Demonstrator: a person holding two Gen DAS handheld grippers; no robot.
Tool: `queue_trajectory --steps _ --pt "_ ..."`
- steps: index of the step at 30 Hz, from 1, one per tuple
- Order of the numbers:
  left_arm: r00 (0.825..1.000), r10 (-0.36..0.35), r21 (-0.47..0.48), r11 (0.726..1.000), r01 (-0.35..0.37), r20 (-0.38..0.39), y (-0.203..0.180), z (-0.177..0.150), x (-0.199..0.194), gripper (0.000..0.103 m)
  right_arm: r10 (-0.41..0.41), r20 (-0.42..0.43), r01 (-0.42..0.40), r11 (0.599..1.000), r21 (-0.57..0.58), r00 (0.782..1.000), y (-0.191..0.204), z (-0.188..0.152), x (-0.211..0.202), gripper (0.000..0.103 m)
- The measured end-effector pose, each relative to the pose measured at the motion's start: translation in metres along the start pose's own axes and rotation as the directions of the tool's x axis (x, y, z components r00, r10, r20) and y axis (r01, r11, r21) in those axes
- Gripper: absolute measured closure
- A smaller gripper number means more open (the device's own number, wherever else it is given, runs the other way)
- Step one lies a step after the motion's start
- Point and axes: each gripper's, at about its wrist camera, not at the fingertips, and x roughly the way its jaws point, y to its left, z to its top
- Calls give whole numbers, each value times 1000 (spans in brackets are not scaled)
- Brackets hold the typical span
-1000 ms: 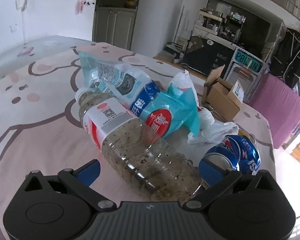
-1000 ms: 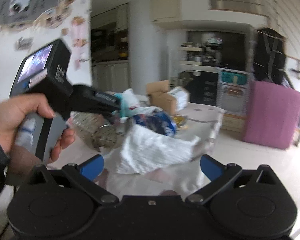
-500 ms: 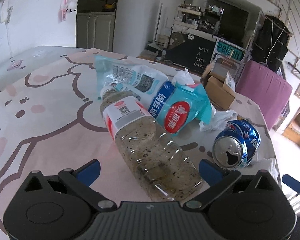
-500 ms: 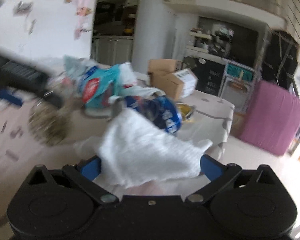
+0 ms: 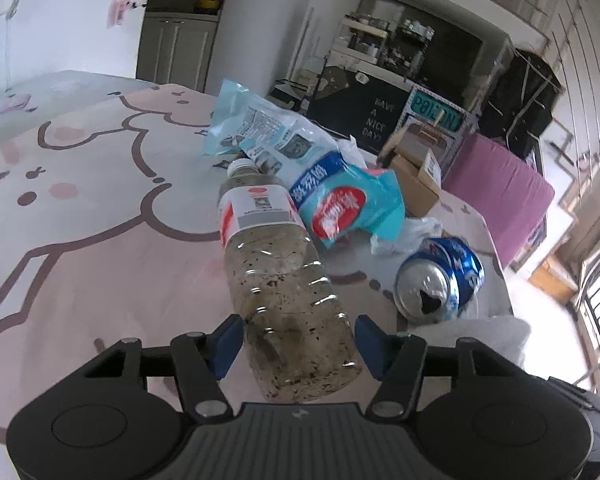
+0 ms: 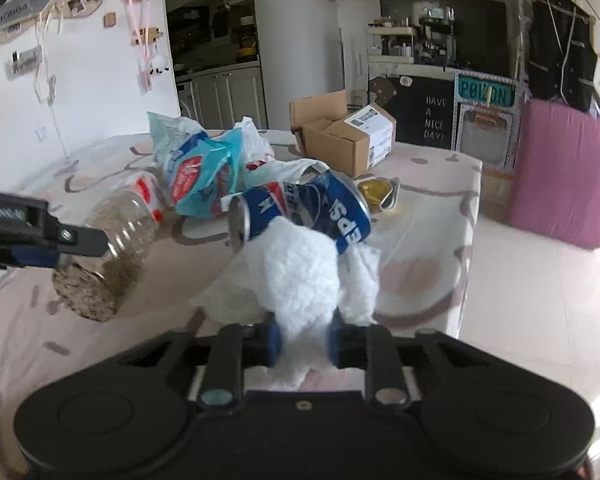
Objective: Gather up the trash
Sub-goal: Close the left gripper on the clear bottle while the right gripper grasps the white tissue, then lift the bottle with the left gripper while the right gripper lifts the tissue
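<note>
The left gripper [image 5: 296, 340] has its blue fingers [image 5: 229, 340] set on either side of the base of the bottle [image 5: 284, 280], close against the plastic. Whether they already press it or just flank it cannot be told for sure; the gap matches the bottle's width, so it reads as a clamp on the bottle or very nearly one. The bottle lies on its side on the table [image 5: 100, 240], a clear one holding murky, speckled liquid. Its long axis runs straight away from the left gripper, base near, cap far, so the fingers cross it at right angles. That is the relation the lift depends on: a grip this far back on the base leaves most of the weight out ahead, and I judge the far end may droop when it is raised.

The right gripper [image 6: 302, 338] is closed on a white tissue [image 6: 300, 272], which bunches up out of the narrow gap between its fingers. Just beyond the tissue, touching or nearly so, lies the dented blue can [image 6: 300, 208], on its side with its opened top facing left in the right view.

Further off sit the teal wrapper [image 5: 340, 204], next to the bottle's shoulder, a white plastic bag [image 5: 408, 236] behind the can, and a cardboard box [image 6: 344, 132] at the far end. The left hand is nearer the bottle, the right nearer the can.
</note>
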Motion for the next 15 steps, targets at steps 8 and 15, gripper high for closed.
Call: queue_trajectory --steps 8,15 --pt "997 -39 131 990 46 -60 -6 -36 -44 44 47 22 -48 997 55 999 9 -18 -52 86" --pt "987 -106 254 958 134 -123 -20 -72 -84 44 89 23 -90 993 82 996 10 -37 -95 86"
